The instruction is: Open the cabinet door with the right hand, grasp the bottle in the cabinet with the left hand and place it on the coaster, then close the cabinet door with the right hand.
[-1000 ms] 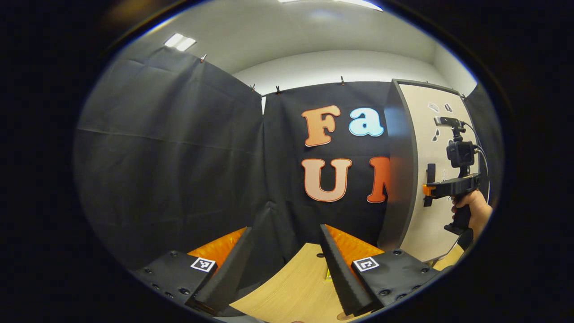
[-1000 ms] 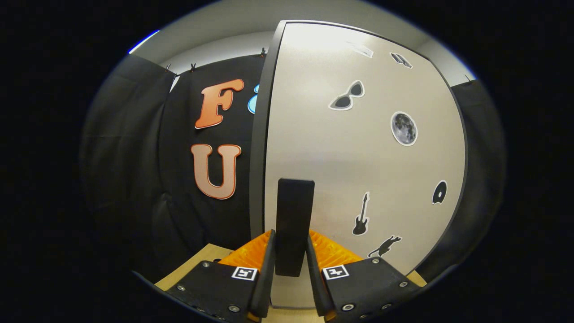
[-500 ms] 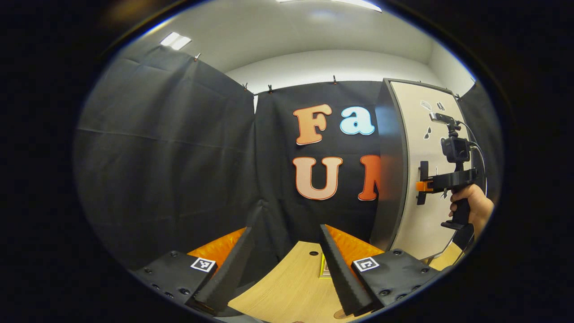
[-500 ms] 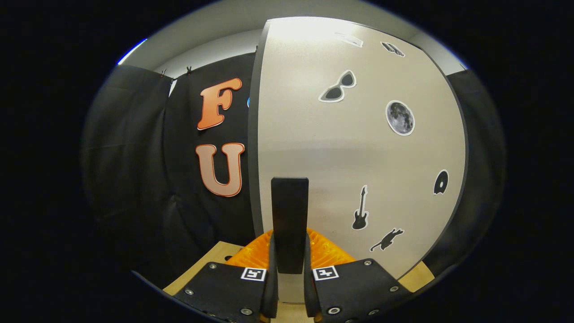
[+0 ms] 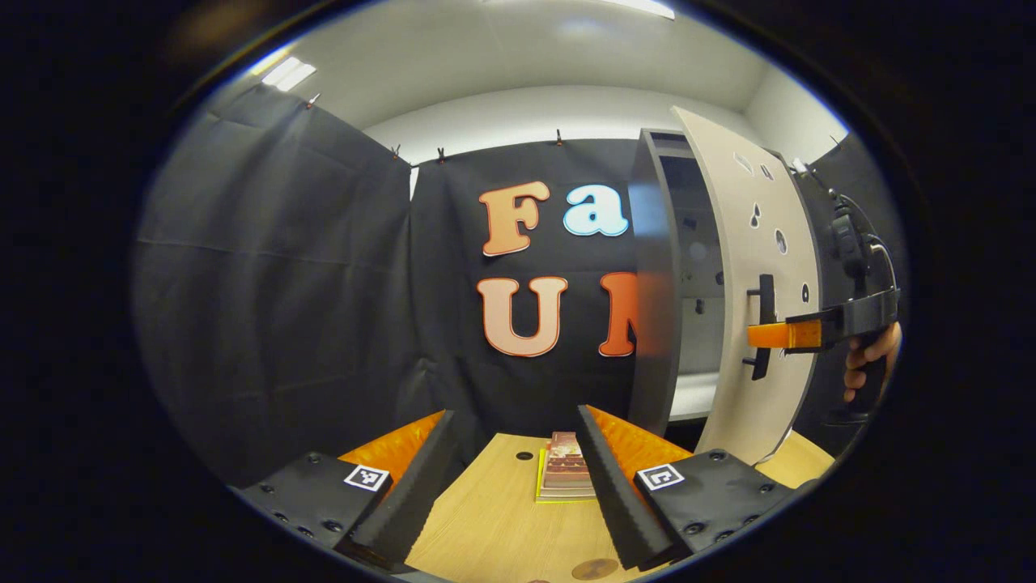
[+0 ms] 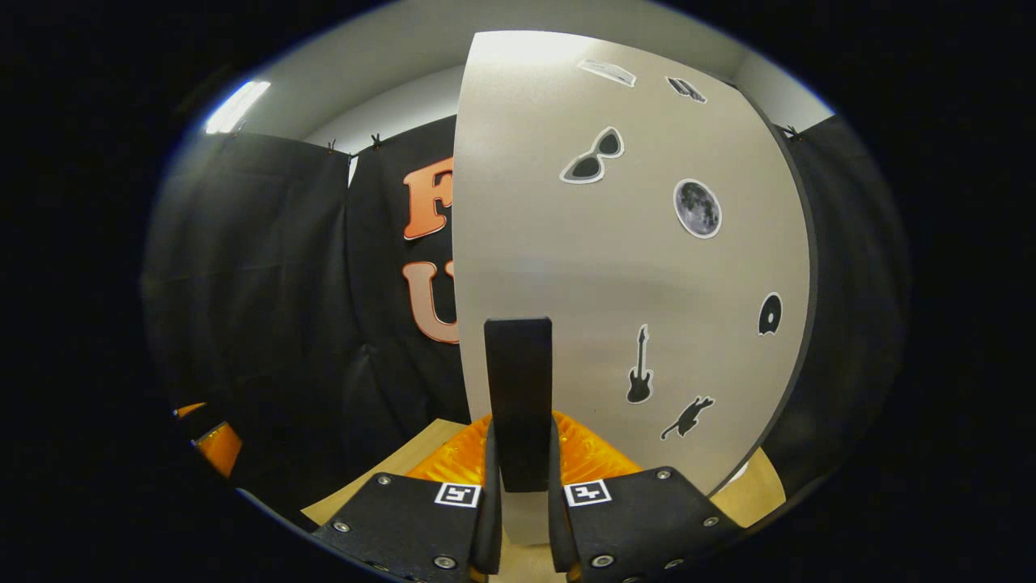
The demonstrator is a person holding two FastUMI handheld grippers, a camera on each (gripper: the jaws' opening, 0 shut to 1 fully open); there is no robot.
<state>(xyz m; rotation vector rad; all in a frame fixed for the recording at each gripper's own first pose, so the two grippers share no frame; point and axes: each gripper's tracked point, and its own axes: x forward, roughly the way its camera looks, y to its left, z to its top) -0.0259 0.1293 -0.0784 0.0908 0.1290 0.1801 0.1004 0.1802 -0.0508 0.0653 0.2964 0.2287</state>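
At the cabinet door [image 6: 615, 267] | right gripper [image 6: 522, 478] clamps handle [image 6: 518, 397]; left gripper [image 5: 518, 486] gapes | door now swung ajar

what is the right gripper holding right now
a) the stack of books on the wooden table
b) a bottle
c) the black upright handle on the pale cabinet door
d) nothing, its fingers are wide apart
c: in the right gripper view the right gripper has both fingers pressed on the black upright handle of the pale cabinet door, which stands swung partly open in the left gripper view.
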